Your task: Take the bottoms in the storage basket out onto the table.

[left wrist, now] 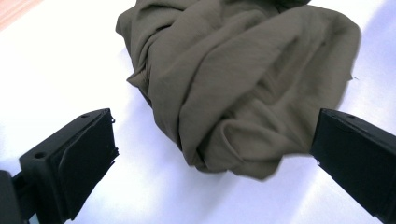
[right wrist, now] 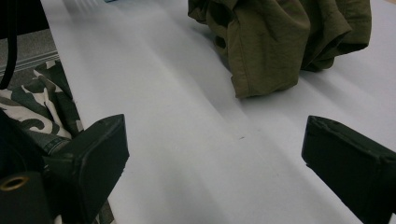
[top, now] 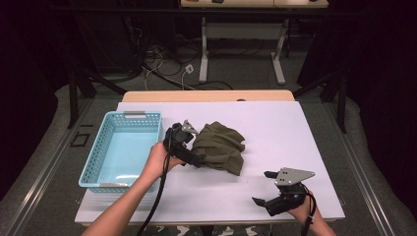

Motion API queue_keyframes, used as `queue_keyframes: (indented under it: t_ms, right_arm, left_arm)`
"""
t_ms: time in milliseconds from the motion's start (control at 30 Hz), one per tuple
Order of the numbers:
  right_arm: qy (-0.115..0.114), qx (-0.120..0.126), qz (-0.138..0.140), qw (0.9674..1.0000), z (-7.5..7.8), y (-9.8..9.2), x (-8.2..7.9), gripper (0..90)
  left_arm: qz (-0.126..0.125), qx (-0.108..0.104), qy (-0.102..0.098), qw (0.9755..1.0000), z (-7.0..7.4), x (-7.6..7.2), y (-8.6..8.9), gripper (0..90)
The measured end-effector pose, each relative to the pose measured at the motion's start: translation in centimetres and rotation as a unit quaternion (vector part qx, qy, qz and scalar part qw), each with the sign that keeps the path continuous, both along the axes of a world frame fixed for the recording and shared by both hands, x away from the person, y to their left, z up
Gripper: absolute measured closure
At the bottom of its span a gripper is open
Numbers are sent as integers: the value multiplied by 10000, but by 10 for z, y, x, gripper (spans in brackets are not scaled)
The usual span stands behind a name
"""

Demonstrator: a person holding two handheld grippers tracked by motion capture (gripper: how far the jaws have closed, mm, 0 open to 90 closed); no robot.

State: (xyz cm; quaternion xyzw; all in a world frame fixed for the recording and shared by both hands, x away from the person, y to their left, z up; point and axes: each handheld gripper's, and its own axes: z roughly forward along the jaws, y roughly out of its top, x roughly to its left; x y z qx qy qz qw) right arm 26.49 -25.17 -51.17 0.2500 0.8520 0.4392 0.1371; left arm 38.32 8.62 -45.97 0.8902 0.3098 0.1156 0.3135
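One cloth, olive, crumpled in a heap near the middle of the white table. One basket, light blue, at the table's left edge, nothing seen inside it. Two grippers, one per hand.

Left gripper sits between basket and cloth, at the cloth's left edge. In the left gripper view its jaws stand wide apart, the near fold of the cloth lying between and just ahead of them; the right jaw is just beside the fabric, contact not clear. Nothing clamped.

Right gripper is at the table's near right corner, well apart from the cloth. In the right gripper view its jaws are spread wide over bare table, with the cloth farther off. Patterned fabric shows past the table edge at that view's left.
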Motion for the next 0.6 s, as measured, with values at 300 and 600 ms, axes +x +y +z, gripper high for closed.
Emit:
queue_keyframes:
  t_ms: [300, 600]
  right_arm:
    - [-6, -11, -9, 10000, 0, 0, 0, 72]
    - [2, -20, -22, 10000, 0, 0, -1, 72]
  left_arm:
    - [2, 14, 14, 10000, -2, -16, 16, 0]
    - [-46, 70, 10, 10000, -3, -31, 30, 0]
